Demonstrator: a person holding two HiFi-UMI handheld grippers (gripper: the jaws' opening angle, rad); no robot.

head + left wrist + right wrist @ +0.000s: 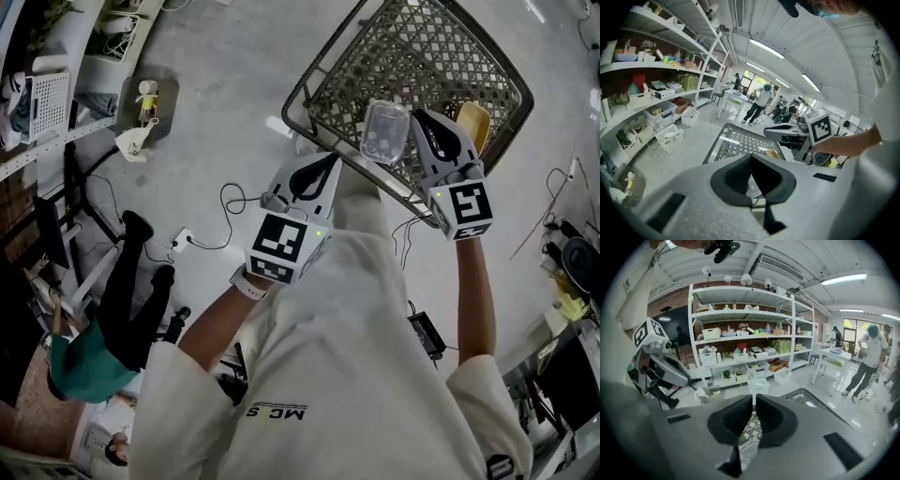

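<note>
left tool (331,161) clenched, empty | right tool (418,118) grips clear tub (384,131) rim — above wire basket (394,42)

My head camera looks steeply down past my shoulders, close over my left gripper (317,178) and right gripper (433,131), with the wire cart (375,56) at upper right. Each gripper camera sits just behind its own jaws and looks out along them. The left one faces across the cart with the right gripper at frame right, the right one faces the shelves (750,338) with the left gripper at frame left, and all three views share the cart.
</note>
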